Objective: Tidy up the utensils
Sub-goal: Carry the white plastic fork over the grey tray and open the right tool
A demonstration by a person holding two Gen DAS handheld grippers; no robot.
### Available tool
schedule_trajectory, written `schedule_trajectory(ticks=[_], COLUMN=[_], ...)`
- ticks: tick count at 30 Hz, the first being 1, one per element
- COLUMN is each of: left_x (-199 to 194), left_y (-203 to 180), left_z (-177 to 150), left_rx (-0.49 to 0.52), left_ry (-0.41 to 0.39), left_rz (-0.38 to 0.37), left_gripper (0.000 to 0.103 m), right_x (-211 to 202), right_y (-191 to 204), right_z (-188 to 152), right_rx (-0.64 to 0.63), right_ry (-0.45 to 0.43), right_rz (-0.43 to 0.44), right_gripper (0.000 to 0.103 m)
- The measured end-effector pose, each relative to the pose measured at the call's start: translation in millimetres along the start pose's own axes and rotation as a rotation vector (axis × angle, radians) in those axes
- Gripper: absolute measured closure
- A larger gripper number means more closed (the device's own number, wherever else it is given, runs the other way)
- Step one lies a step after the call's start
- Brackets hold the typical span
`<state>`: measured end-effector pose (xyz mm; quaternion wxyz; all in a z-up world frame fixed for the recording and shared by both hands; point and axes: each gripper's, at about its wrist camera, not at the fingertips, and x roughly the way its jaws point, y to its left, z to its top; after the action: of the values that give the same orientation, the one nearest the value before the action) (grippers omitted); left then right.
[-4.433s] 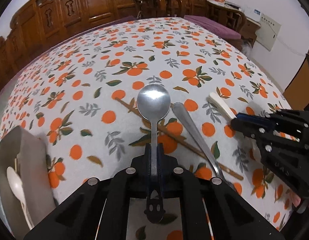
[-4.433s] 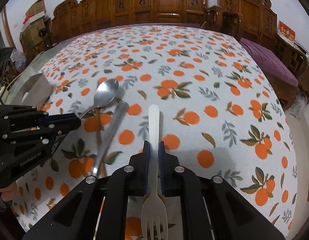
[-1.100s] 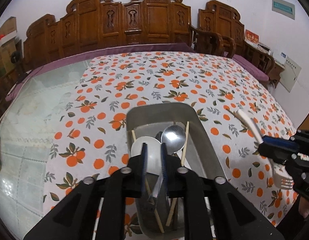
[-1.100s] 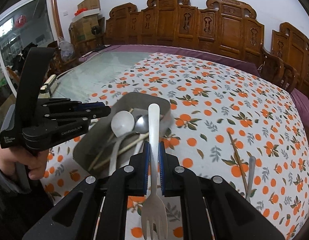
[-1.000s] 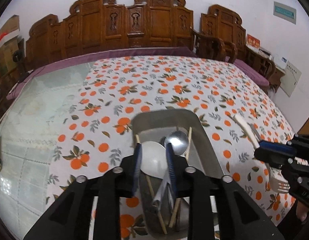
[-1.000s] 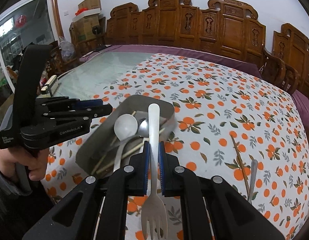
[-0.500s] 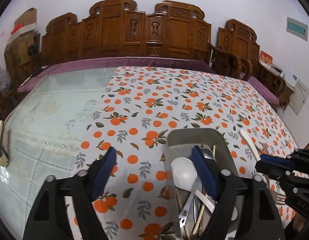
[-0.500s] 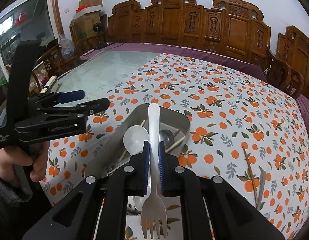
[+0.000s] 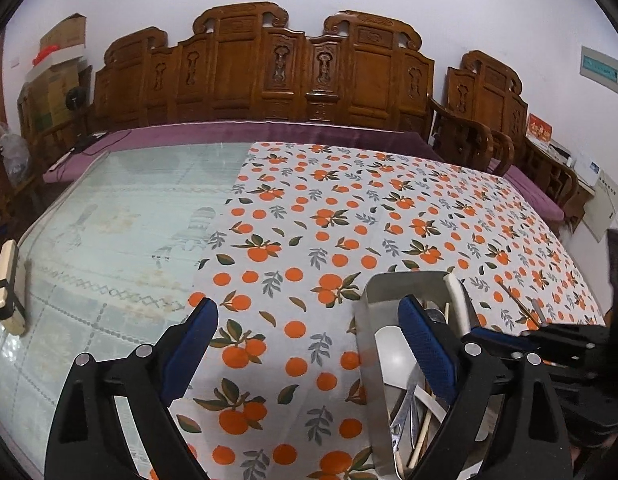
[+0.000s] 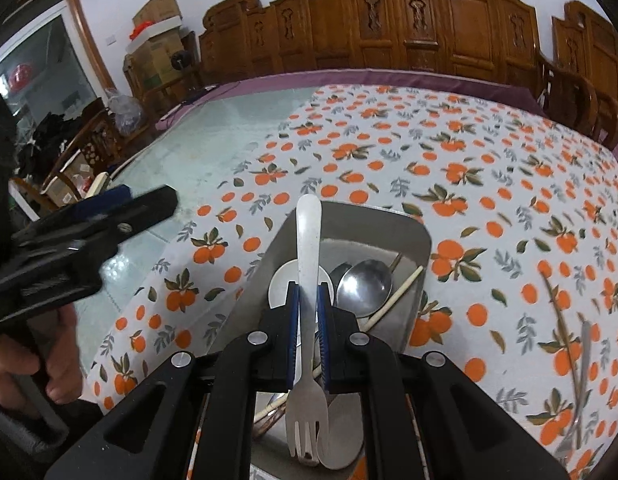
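Surface: my table wears a white tablecloth (image 9: 373,216) printed with oranges and grey-green leaves; to its left the bare glass top (image 9: 121,216) shows a pale patterned mat beneath. A purple runner (image 9: 237,132) edges the far side.

Room: a carved dark-wood bench back (image 9: 269,68) lines the white wall, with matching chairs (image 9: 469,144) at the right and stacked cardboard boxes (image 10: 153,48) in the left corner.

Tray: a metal tray (image 10: 419,240), rectangular with rounded corners, sits on the cloth near my edge. It holds a metal spoon (image 10: 365,282), a white spoon (image 10: 279,280) and pale chopsticks (image 10: 397,294), all lying loose and overlapping.

Fork: a white plastic fork (image 10: 309,240), long flat handle, four tines. It hangs over the tray with the tines toward me and the handle end pointing out above the far rim.

Right gripper (image 10: 308,300): its blue pads are clamped on the fork's handle, partway along it.

Left gripper (image 9: 309,340): its jaws have just been opening and now stand wide apart with nothing between them, over the cloth at the tray's left edge; my hand (image 10: 25,368) grips its handle.

Still on the cloth, well right of the tray: a brown chopstick (image 10: 561,320) and a metal utensil (image 10: 581,384) lying across each other.
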<state>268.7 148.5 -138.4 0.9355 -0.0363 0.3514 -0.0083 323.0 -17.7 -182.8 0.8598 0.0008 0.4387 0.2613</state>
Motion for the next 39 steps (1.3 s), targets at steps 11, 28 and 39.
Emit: schedule_trajectory(ticks=[11, 28, 39], left_x=[1, -4, -10], left_y=[-1, -31, -81], left_z=[-1, -5, -12], left_rx=[0.005, 0.038, 0.091], left_ry=[0.007, -0.009, -0.022], left_rz=[0.003, -0.003, -0.068], left_gripper=[0.015, 0.010, 0.010], right_x=[23, -79, -121], right_y=[-4, -51, -137], right_z=[-3, -24, -70], right_rx=[-0.018, -0.105, -0.031], right_ry=[0.039, -0.102, -0.073], right_rz=[-0.016, -0.103, -0.275], right_gripper=[0.092, 0.078, 0.056])
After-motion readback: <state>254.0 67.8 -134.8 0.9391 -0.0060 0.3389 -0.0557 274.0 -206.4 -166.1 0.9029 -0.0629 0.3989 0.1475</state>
